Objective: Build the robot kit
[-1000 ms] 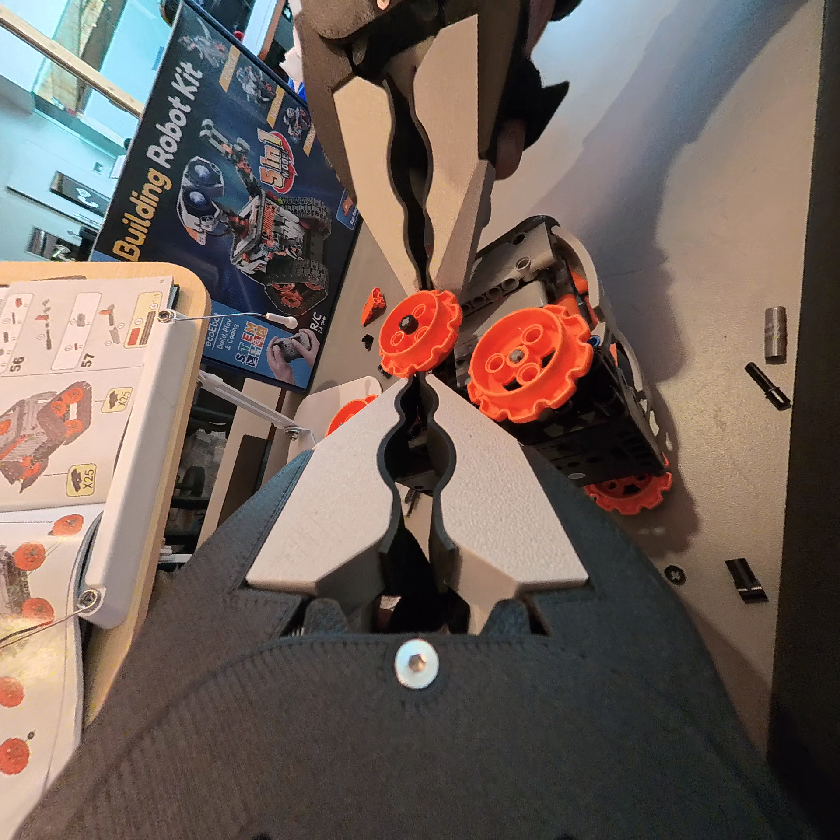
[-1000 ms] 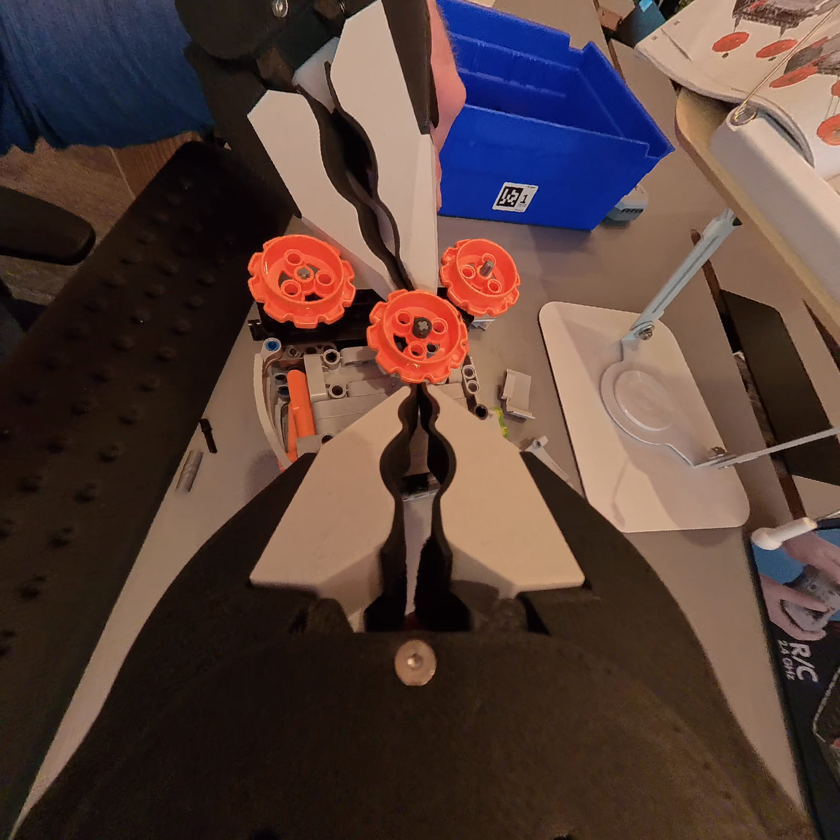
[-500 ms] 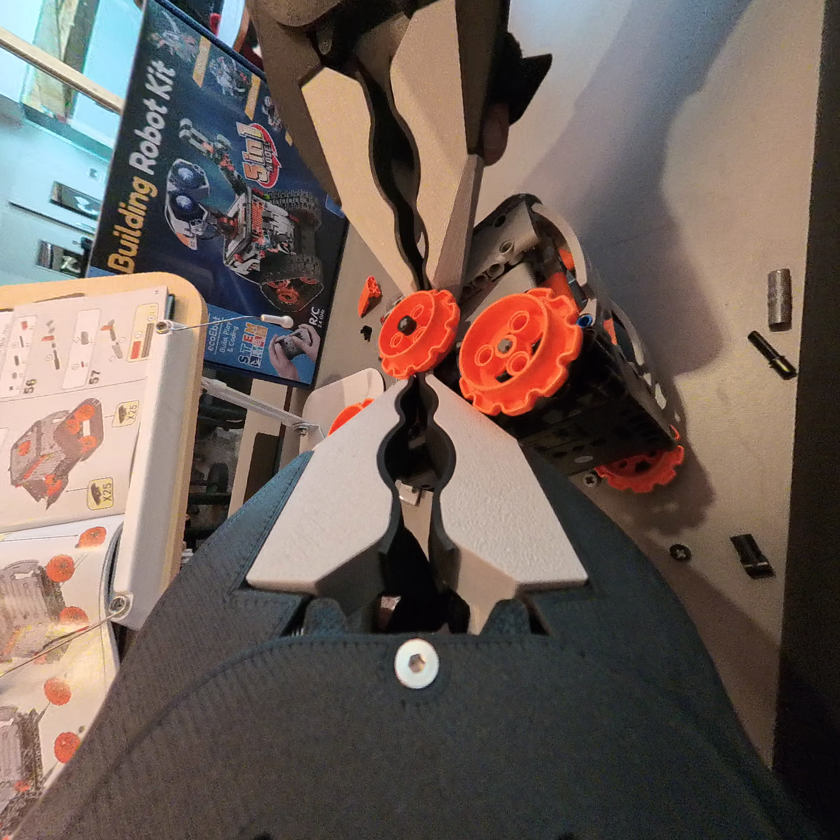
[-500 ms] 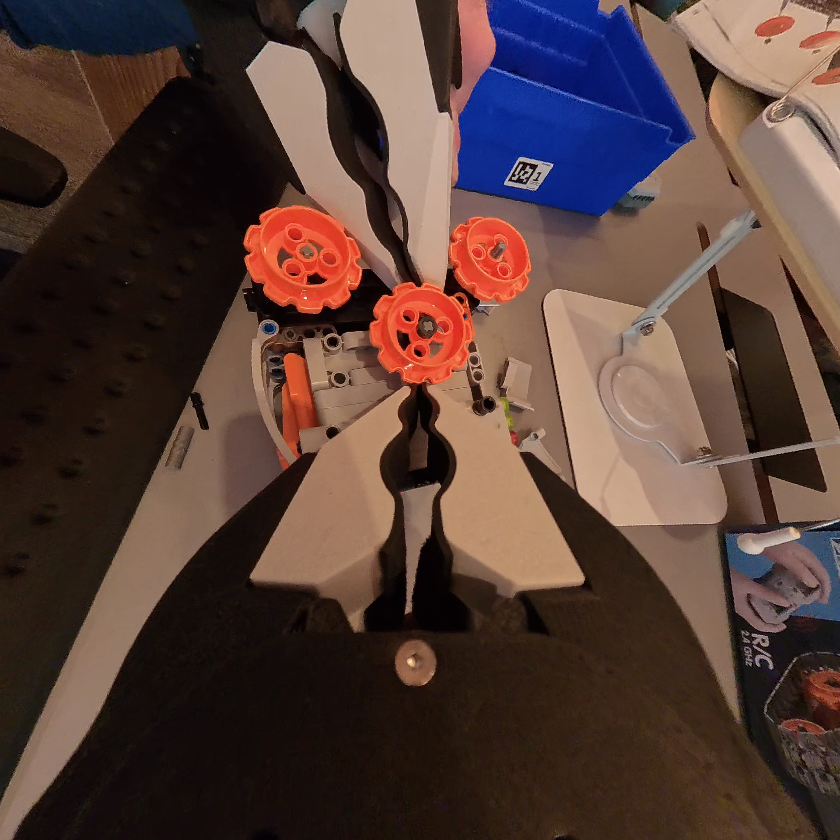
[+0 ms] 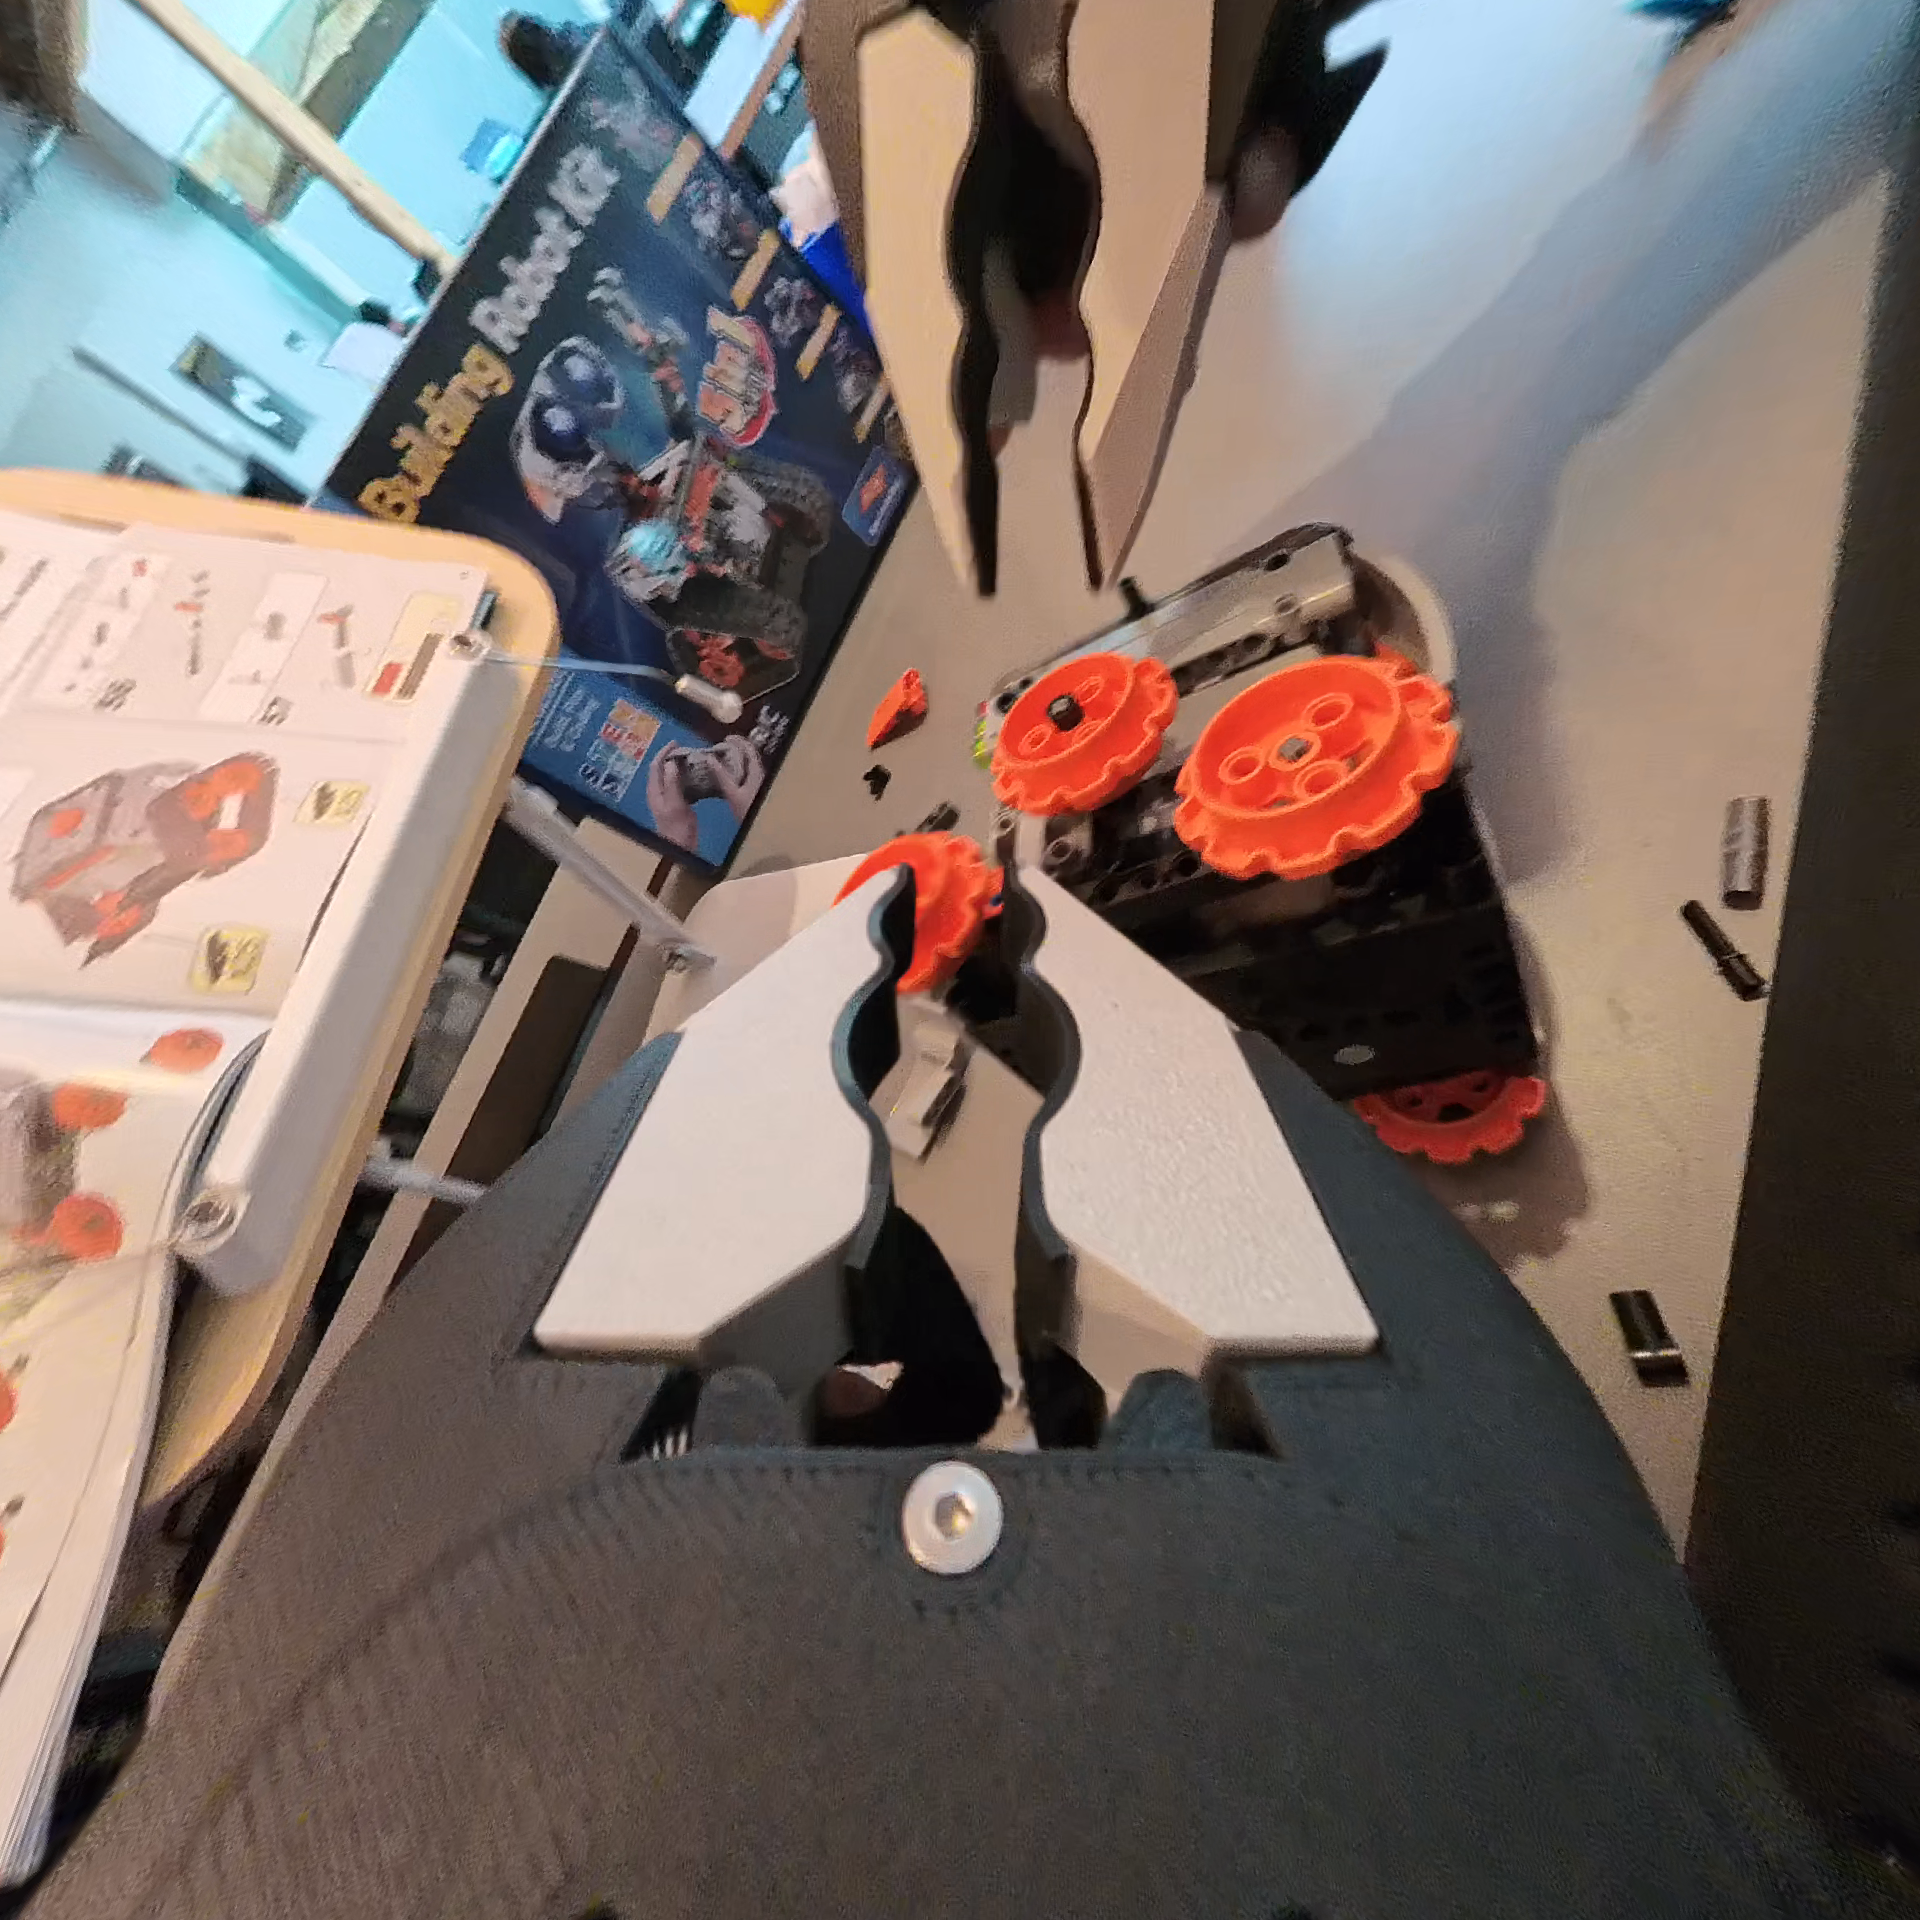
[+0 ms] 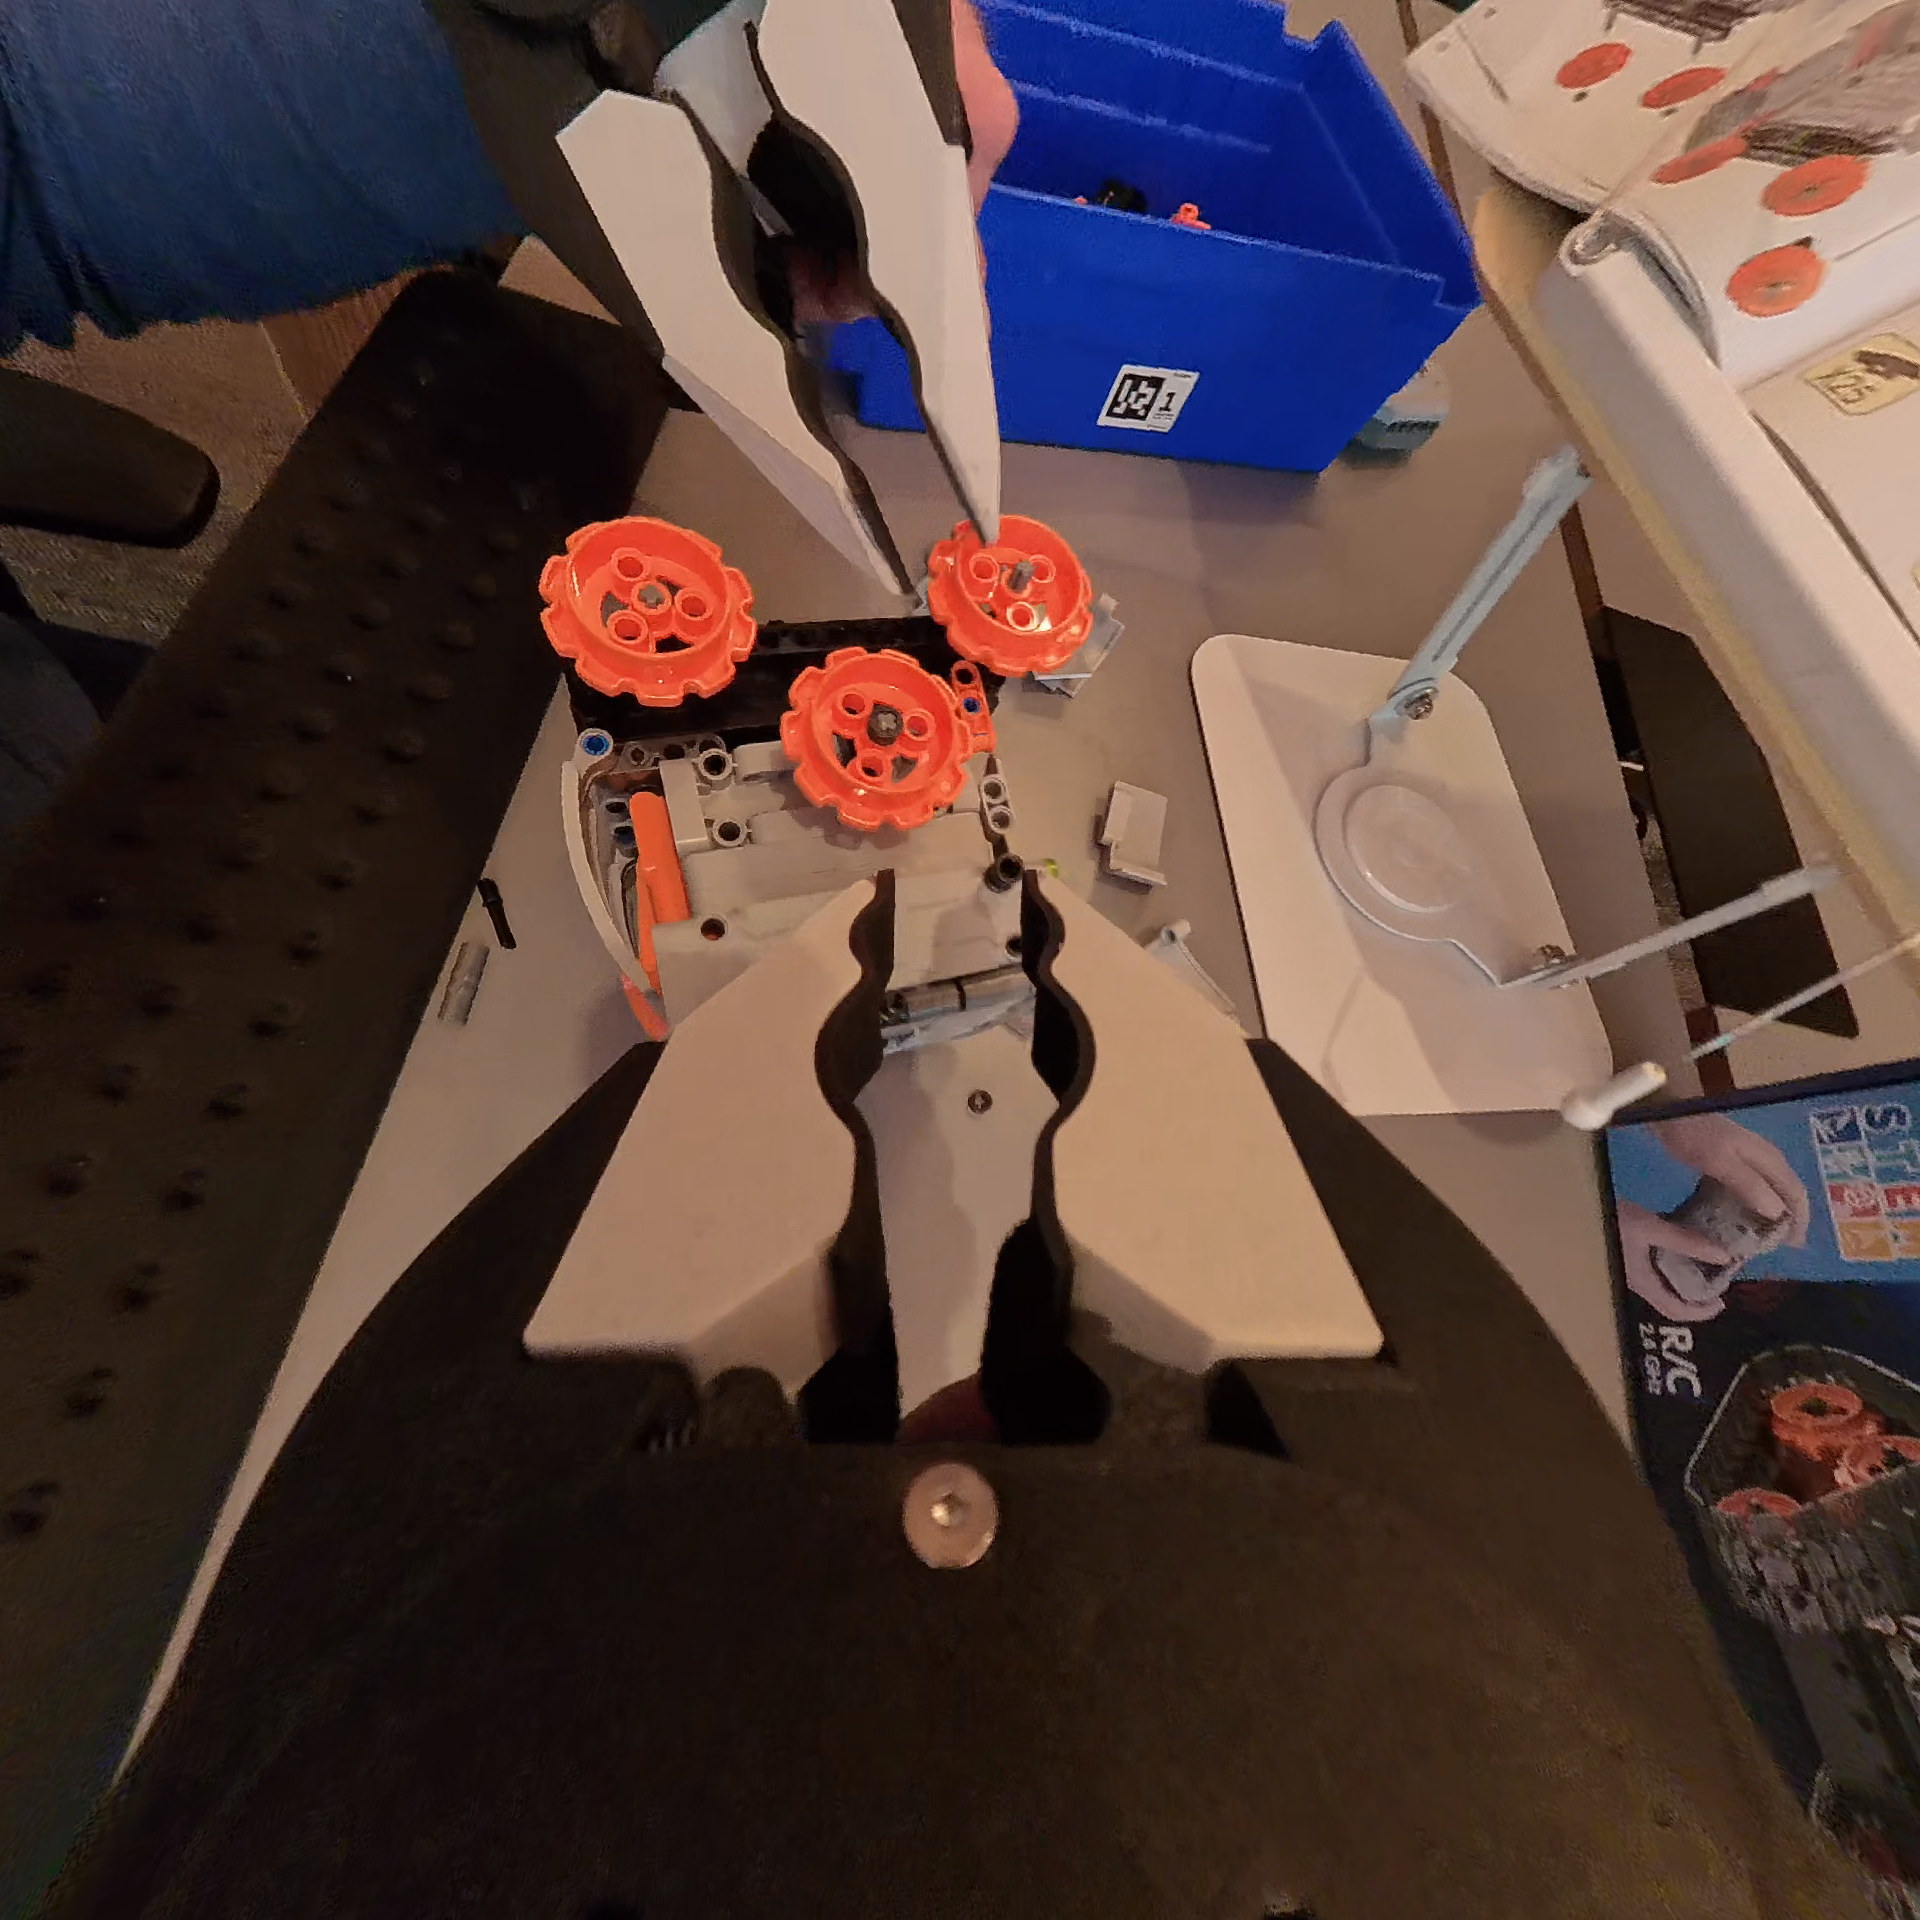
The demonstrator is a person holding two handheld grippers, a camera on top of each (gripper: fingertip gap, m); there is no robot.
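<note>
A grey and black block-built vehicle body (image 6: 831, 883) lies on the grey table with orange toothed wheels on it. My right gripper (image 6: 954, 888) is open and empty, its tips just over the body's near end, short of the middle wheel (image 6: 883, 738). My left gripper (image 5: 956, 894) is open, with a small orange wheel (image 5: 925, 914) showing between its tips. In the right wrist view the left gripper (image 6: 945, 561) comes in from above, one tip at the rim of that far wheel (image 6: 1008, 608). In the left wrist view the right gripper (image 5: 1039, 582) hangs open above the body (image 5: 1299, 935).
A blue bin (image 6: 1195, 312) stands behind the model. A white stand base (image 6: 1403, 883), an open instruction booklet (image 5: 208, 831) and the kit's box (image 5: 644, 499) lie to one side. A black studded mat (image 6: 260, 831) lies on the other. Loose pins (image 5: 1725, 951) and a grey piece (image 6: 1132, 831) lie around. The grippers' ends are close to 7 centimetres from one another. The grey piece (image 6: 1132, 831) is about 15 centimetres from both grippers' fingertips. Seen from the left wrist view (image 5: 924, 1082) as well.
Both grippers were shut with their tips against the middle orange wheel from opposite sides. Both have opened and drawn back from it; the left now sits by the far small wheel.
</note>
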